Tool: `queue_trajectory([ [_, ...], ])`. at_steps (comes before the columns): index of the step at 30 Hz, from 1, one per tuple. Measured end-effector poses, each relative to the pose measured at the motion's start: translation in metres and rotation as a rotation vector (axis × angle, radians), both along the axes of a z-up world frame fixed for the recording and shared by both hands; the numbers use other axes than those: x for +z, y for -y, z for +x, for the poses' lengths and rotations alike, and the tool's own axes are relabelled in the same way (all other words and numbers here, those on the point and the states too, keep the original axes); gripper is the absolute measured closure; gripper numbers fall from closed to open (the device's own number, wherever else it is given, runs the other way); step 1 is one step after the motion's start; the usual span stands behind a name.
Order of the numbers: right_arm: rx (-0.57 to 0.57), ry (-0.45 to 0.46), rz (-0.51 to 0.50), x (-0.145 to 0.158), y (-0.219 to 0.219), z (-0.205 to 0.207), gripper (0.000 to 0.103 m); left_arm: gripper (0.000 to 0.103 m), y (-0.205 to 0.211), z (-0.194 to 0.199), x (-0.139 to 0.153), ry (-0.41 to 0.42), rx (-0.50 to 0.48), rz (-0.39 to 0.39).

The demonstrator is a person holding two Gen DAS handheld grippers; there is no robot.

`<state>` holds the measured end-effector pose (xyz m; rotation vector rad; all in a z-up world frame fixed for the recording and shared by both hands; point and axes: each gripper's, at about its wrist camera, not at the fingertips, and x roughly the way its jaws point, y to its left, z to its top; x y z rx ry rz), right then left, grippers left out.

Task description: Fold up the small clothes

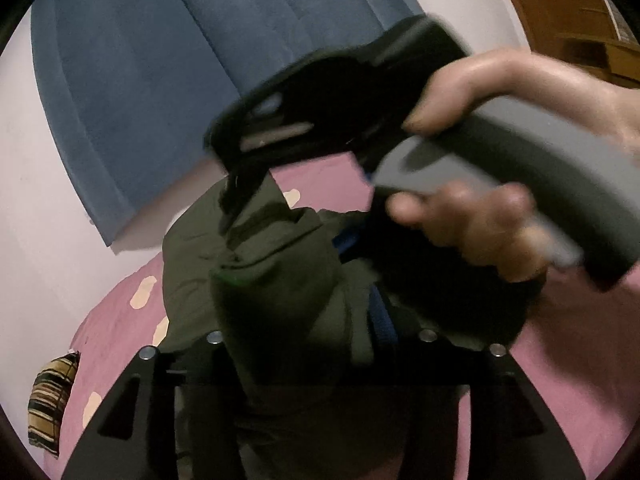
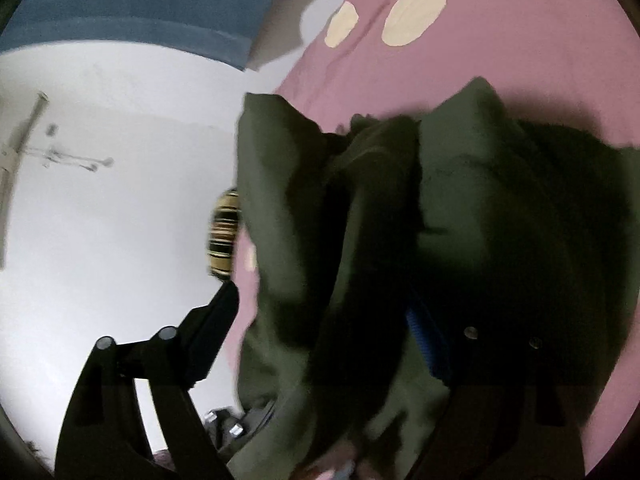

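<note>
Two grippers work on one dark olive garment (image 1: 276, 280), which lies bunched on the pink sheet (image 1: 120, 320); the left gripper (image 1: 320, 360) has its fingers partly apart with cloth lying between them, but whether the pads press it I cannot tell; the right gripper (image 1: 236, 196), held by a hand (image 1: 472, 224), pinches a raised fold at its tips.
</note>
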<state>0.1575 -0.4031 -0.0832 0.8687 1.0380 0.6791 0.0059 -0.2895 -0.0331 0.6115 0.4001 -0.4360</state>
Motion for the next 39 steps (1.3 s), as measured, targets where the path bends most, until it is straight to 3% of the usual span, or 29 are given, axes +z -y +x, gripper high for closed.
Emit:
queue_trajectory([
  [2,0.042,0.006,-0.012,0.002,-0.01,0.004,0.083,0.048,-0.008,-0.011,0.004,0.031,-0.017,-0.003],
  [5,0.027,0.031,-0.024,0.009,-0.012,0.002,0.089,0.036,-0.031,-0.033,0.011,0.068,-0.039,-0.044],
  [8,0.006,0.052,-0.02,0.015,-0.011,0.0,0.092,0.034,-0.064,-0.058,0.013,0.144,-0.001,-0.068],
  [11,-0.008,0.061,-0.017,0.017,-0.011,-0.002,0.093,0.033,-0.092,-0.065,0.011,0.167,0.061,-0.086],
  [14,-0.024,0.067,-0.009,0.019,-0.009,-0.002,0.094,0.032,-0.106,-0.032,0.004,0.093,0.132,-0.094],
  [17,-0.045,0.081,0.0,0.025,-0.006,-0.006,0.095,0.032,-0.115,0.005,-0.006,-0.05,0.197,-0.104],
  [21,-0.07,0.123,-0.021,0.042,0.005,-0.015,0.097,0.032,-0.12,0.029,-0.006,-0.083,0.26,-0.133],
  [24,-0.106,0.134,-0.039,0.042,0.028,-0.028,0.098,0.03,-0.136,0.037,-0.012,-0.156,0.28,-0.164],
  [29,-0.215,0.04,-0.037,-0.005,0.071,-0.043,0.099,0.029,-0.136,0.039,-0.022,-0.232,0.245,-0.174],
  [33,-0.261,-0.028,0.038,-0.054,0.097,-0.047,0.099,0.029,-0.121,0.027,-0.03,-0.239,0.216,-0.121],
  [35,-0.25,-0.038,0.089,-0.064,0.1,-0.046,0.098,0.029,-0.122,0.031,-0.033,-0.261,0.225,-0.118],
  [37,-0.248,-0.041,0.117,-0.064,0.103,-0.05,0.093,0.029,-0.127,0.032,-0.033,-0.281,0.229,-0.137],
  [39,-0.25,-0.029,0.105,-0.053,0.102,-0.06,0.078,0.029,-0.131,0.036,-0.034,-0.294,0.236,-0.148],
])
